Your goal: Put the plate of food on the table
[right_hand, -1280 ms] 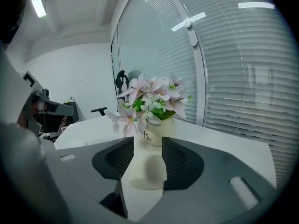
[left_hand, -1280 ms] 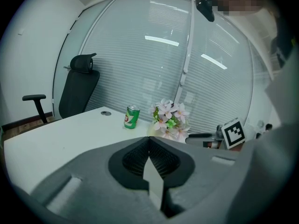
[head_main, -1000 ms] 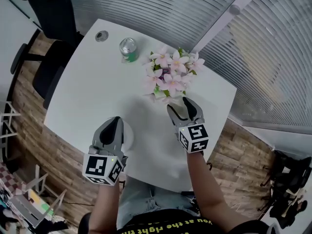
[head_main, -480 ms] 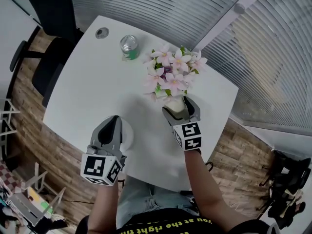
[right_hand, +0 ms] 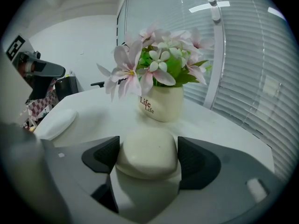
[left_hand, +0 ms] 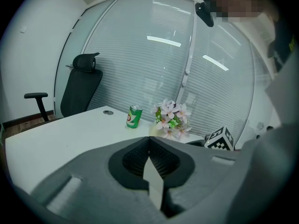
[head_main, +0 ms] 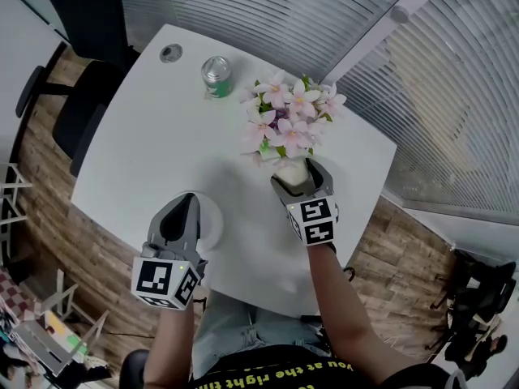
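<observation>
Plate [head_main: 212, 222] rests on table [head_main: 154, 136], rim apparently pinched by left gripper [head_main: 189, 204].

Right gripper [right_hand: 148, 143] low over white table [right_hand: 224, 139], jaws wide, just been opening. Cream bun-like lump [right_hand: 147, 157] sits on tabletop between dark pads [right_hand: 103, 154], which stand close at either side; contact unclear. Just beyond stands cream pot [right_hand: 162, 104], upright, lettered "Life", filled with pink-white flowers [right_hand: 149, 59] and green leaves [right_hand: 180, 71]. White plate [right_hand: 55, 123] lies on table at left, well apart from pot. Slatted blinds [right_hand: 261, 69] fill background at right.
</observation>
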A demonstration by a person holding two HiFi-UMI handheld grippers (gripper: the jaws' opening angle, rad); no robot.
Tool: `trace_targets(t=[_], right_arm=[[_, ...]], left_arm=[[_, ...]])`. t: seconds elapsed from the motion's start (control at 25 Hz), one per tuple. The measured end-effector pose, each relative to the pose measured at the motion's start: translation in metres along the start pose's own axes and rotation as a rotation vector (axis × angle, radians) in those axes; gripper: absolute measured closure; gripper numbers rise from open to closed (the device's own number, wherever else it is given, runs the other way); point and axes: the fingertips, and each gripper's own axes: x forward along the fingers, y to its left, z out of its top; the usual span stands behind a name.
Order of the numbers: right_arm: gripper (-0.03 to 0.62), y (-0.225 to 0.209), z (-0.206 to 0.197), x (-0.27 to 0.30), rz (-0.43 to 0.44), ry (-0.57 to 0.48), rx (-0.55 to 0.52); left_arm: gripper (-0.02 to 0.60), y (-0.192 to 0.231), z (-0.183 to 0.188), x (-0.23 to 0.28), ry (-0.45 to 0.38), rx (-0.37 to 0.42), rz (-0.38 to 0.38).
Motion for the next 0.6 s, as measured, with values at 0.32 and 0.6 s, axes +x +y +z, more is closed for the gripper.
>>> trace_targets(t=[0.32,0.6], right_arm=[[0.203,0.0,0.002,-0.004,0.005,-0.001,0.018],[0.204,0.003,0.009,-0.012,0.012,-0.024,0.035]], left_arm=[[0.58,0.008,0.002,-0.008,-0.008,-0.004,0.015],[0.581,0.014,0.004,-0.015,-0.018,-0.011,0.028]])
